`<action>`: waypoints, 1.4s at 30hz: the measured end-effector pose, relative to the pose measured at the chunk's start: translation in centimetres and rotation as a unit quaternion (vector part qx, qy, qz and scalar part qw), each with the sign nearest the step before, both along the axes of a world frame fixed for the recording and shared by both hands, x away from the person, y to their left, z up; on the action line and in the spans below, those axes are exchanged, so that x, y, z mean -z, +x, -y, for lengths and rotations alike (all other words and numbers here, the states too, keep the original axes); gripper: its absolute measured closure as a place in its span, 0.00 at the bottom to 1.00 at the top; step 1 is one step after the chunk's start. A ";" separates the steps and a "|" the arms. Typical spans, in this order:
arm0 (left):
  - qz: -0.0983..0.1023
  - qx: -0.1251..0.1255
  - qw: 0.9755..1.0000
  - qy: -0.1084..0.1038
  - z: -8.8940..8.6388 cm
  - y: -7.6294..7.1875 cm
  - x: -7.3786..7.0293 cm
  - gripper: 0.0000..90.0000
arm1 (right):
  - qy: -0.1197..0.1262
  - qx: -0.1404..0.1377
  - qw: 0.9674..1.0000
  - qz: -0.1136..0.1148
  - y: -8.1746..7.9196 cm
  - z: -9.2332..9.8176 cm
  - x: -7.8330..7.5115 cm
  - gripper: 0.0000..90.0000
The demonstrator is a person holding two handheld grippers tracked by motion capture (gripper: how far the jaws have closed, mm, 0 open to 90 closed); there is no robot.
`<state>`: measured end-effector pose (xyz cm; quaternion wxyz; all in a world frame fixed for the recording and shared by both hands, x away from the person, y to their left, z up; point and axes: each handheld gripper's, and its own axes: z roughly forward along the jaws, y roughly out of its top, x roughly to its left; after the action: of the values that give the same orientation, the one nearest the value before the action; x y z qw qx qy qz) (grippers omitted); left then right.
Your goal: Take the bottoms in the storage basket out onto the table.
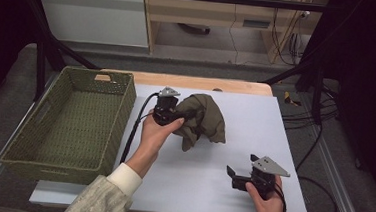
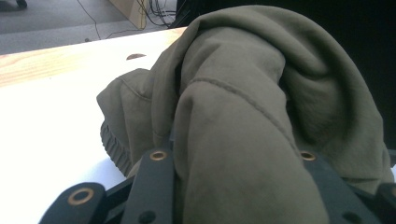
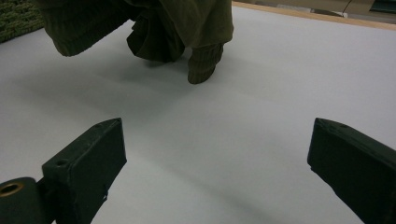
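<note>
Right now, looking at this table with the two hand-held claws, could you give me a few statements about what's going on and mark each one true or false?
1. The left gripper is clamped on the olive-green garment. True: in the left gripper view the cloth bunches between its jaws.
2. The garment already lies inside the woven basket. False: it is over the white sheet, to the right of the basket.
3. The right gripper has its jaws spread with nothing between them. True.
4. The right gripper is pulling on a sleeve of the garment. False: it sits apart from the cloth, nearer the person.
5. The basket stands at the right of the table. False: it stands at the left.
</note>
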<state>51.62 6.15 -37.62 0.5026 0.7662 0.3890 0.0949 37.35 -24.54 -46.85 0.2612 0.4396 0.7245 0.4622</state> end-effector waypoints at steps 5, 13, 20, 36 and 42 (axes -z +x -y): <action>-0.001 -0.001 1.000 0.003 0.0 -0.1 0.8 0.73 | -0.004 -0.001 1.000 0.000 0.0 0.0 0.0 0.05; -0.006 -0.001 1.000 0.002 -0.1 -0.1 2.0 0.73 | -0.005 -0.002 1.000 0.001 0.0 -0.1 0.0 0.05; -0.003 0.001 1.000 0.009 0.3 -0.4 2.6 0.72 | -0.003 0.000 1.000 0.004 -0.1 0.0 -0.1 0.05; 0.005 0.005 1.000 0.018 0.3 -0.8 3.9 0.69 | -0.005 0.000 1.000 0.004 -0.1 -0.2 -0.1 0.05; 0.014 0.006 1.000 0.021 0.6 -0.8 4.6 0.67 | -0.004 0.002 1.000 0.005 -0.1 -0.1 -0.2 0.05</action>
<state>50.79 5.59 -42.22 0.4922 0.7778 0.3747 0.1108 37.27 -24.40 -46.68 0.2676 0.4377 0.7239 0.4614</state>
